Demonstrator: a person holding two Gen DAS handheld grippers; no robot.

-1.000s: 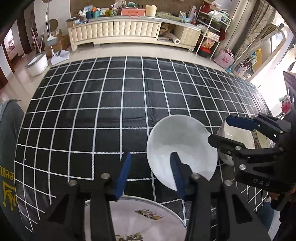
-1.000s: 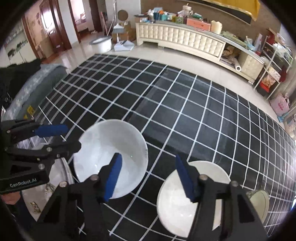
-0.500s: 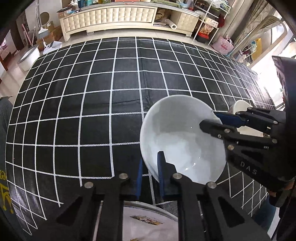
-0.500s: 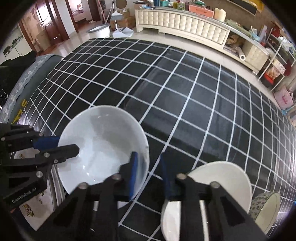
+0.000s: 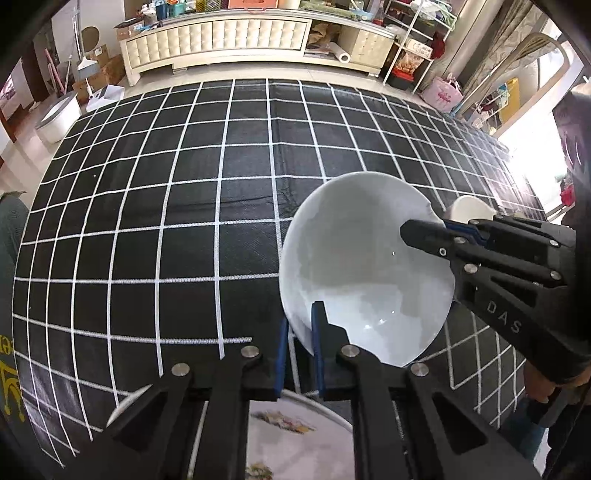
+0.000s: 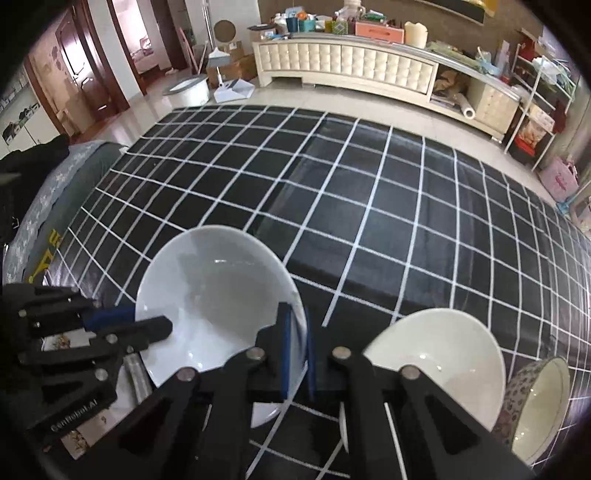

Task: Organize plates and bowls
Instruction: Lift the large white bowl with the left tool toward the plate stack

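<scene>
A white bowl (image 5: 365, 266) is held above the black grid cloth (image 5: 184, 184) by both grippers. My left gripper (image 5: 300, 343) is shut on the bowl's near-left rim. My right gripper (image 6: 295, 350) is shut on the bowl's (image 6: 214, 295) right rim; it also shows in the left wrist view (image 5: 443, 229). A decorated plate (image 5: 288, 439) lies under the left gripper. A second white bowl (image 6: 436, 354) sits on the cloth to the right. A floral-patterned bowl (image 6: 539, 402) lies at the far right.
The black cloth with white grid lines (image 6: 369, 192) stretches far ahead. A cream cabinet (image 5: 221, 33) stands beyond it on the floor. A white basin (image 6: 186, 88) and a shelf rack (image 5: 421, 37) are at the room's edges.
Both grippers went from open to shut on the white bowl's rim. The bowl has since risen off the cloth and tilted.
</scene>
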